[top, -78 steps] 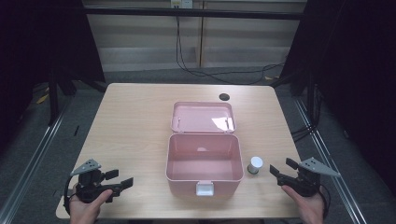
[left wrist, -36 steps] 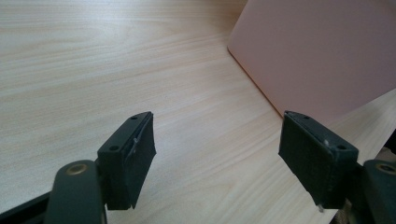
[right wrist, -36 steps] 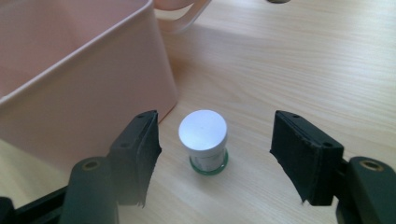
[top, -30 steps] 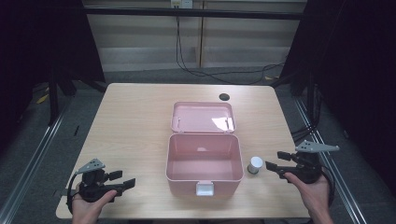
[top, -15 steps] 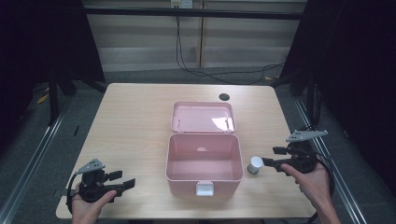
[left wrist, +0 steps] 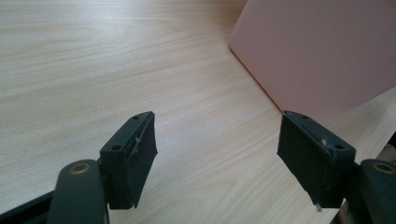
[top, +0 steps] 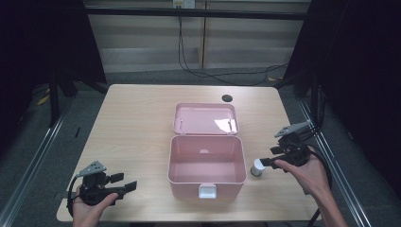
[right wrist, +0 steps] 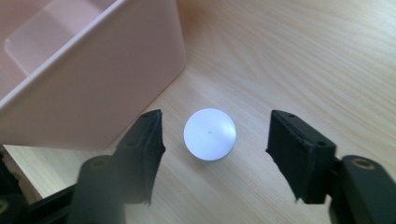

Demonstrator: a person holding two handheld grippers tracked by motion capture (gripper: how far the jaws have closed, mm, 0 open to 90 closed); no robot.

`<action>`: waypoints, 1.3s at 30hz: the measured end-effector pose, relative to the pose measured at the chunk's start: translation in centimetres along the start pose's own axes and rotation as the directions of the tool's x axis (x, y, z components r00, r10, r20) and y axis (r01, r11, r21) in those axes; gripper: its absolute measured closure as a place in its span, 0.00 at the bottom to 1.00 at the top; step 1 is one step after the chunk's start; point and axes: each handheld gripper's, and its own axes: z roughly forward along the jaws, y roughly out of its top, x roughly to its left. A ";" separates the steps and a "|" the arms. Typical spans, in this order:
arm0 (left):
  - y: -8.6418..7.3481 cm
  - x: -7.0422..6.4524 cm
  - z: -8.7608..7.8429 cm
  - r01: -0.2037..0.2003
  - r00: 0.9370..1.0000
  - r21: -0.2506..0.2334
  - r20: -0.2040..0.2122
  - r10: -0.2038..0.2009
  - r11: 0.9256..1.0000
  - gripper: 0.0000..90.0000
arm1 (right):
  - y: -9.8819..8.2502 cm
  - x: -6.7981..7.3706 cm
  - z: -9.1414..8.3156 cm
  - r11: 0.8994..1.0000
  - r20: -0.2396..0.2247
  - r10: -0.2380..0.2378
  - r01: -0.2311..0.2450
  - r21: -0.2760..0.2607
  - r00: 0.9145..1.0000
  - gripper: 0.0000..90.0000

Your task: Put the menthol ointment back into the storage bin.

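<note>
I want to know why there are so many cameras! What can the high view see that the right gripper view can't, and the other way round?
The high view takes in the whole table, the box's open lid, the left gripper with its jaws open over bare wood, and the person's hands. The right gripper view looks straight down on the small white bottle and shows a gap between it and each black pad, while the jaws have just been closing. Both show the pink box, the white bottle beside it and the right gripper.
</note>
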 end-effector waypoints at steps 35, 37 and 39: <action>0.0 -0.1 0.1 -0.010 1.000 0.014 -0.008 0.010 1.000 0.33 | 3.6 -0.1 4.9 0.910 -0.036 -0.131 0.134 0.393 0.991 0.50; 0.0 0.0 0.1 -0.012 1.000 0.016 -0.007 0.012 1.000 0.32 | 3.6 0.0 5.2 0.903 -0.041 -0.129 0.135 0.408 0.991 0.49; 0.0 0.0 0.1 -0.012 1.000 0.014 -0.009 0.012 1.000 0.32 | 3.6 0.0 5.4 0.899 -0.043 -0.139 0.144 0.413 0.989 0.49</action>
